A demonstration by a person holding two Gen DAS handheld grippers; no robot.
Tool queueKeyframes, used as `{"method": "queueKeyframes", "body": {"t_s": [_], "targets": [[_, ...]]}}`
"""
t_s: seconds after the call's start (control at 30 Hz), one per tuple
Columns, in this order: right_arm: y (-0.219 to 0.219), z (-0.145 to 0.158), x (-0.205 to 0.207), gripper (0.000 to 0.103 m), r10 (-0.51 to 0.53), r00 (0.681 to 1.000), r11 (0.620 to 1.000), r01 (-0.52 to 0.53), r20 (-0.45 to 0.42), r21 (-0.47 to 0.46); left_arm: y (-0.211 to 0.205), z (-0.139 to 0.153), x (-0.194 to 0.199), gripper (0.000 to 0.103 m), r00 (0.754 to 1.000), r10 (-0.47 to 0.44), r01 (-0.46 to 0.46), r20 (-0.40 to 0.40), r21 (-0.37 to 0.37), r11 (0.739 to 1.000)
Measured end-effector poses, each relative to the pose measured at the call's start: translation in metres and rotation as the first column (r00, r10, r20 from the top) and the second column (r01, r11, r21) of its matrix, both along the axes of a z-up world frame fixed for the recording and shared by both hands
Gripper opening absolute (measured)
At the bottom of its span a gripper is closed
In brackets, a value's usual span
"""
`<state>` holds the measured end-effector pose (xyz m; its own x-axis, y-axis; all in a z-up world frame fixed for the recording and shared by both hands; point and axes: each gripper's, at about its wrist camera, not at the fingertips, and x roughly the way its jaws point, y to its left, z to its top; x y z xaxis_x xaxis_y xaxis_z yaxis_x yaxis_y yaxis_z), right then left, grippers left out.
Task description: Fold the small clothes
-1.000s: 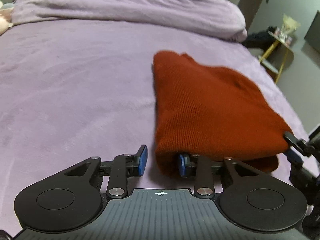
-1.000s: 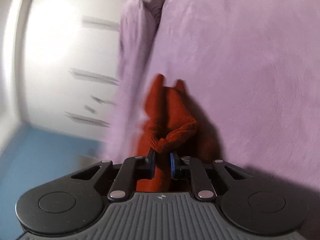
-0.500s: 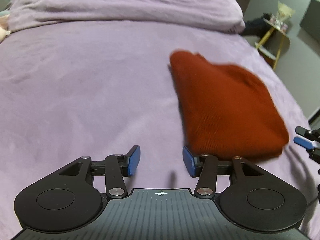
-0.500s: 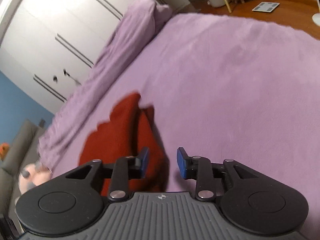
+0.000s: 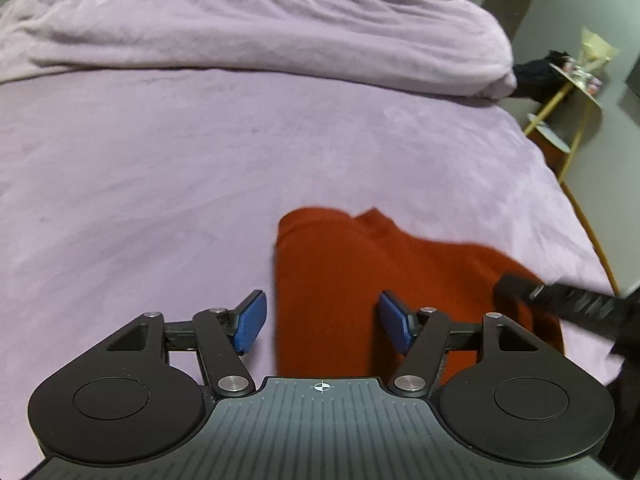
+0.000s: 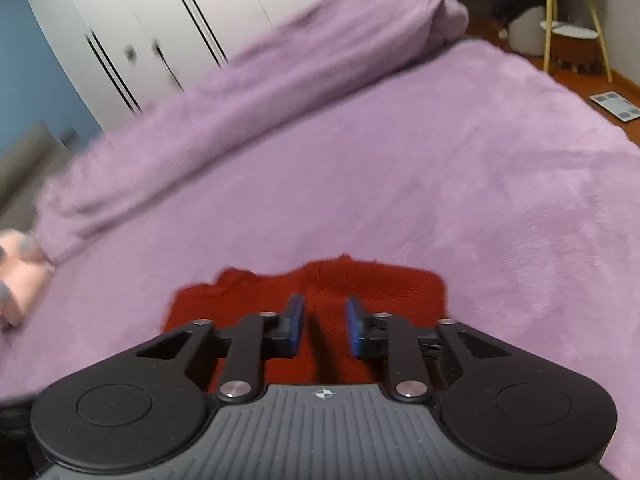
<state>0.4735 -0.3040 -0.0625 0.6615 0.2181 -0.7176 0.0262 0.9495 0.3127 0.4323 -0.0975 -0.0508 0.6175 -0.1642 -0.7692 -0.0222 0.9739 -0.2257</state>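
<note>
A folded rust-red knit garment (image 5: 360,280) lies flat on the purple bedspread (image 5: 160,160). My left gripper (image 5: 322,326) is open and empty, hovering just above the garment's near left part. My right gripper (image 6: 322,330) is open and empty, above the same garment (image 6: 380,284) in the right wrist view. The right gripper's dark body (image 5: 560,300) shows blurred at the right edge of the left wrist view, over the garment's right side.
A rolled purple duvet (image 5: 260,36) lies along the far side of the bed. A yellow-legged side table (image 5: 568,92) stands past the bed's right edge. White wardrobe doors (image 6: 180,20) stand behind. A pink soft toy (image 6: 16,276) sits at the far left.
Both grippers have let go of the garment and opened. It now lies flat. Both grippers pulled back and lifted, and the right one swung level above it.
</note>
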Motion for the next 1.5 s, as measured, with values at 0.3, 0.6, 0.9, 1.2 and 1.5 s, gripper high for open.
{"method": "queueKeyframes", "body": {"t_s": [0.3,0.6,0.9,1.2,1.5], "targets": [[0.006,-0.02,0.034,0.014,-0.022,0.999,0.994,0.018,-0.03,-0.104,-0.022,-0.036,0.039,0.085,1.0,-0.025,0.025,-0.007,0.118,0.993],[0.007,-0.033,0.031,0.016,-0.004,0.999,0.994,0.008,0.038,-0.108,-0.012,-0.049,0.04,0.099,0.999,-0.034,0.034,0.004,0.108,0.994],[-0.07,-0.022,-0.089,0.026,-0.007,0.997,0.979,-0.01,0.081,0.204,0.027,-0.033,-0.041,0.096,0.994,-0.094,0.097,0.051,-0.073,0.993],[-0.092,-0.039,-0.099,0.03,0.054,0.999,0.912,-0.049,-0.001,0.408,0.046,-0.034,-0.077,0.093,0.99,-0.131,0.114,-0.042,-0.285,0.952],[-0.116,-0.061,-0.103,0.011,0.034,0.999,0.678,-0.016,-0.009,0.735,0.05,-0.038,-0.069,0.086,0.987,-0.14,0.1,-0.084,-0.367,0.925]]}}
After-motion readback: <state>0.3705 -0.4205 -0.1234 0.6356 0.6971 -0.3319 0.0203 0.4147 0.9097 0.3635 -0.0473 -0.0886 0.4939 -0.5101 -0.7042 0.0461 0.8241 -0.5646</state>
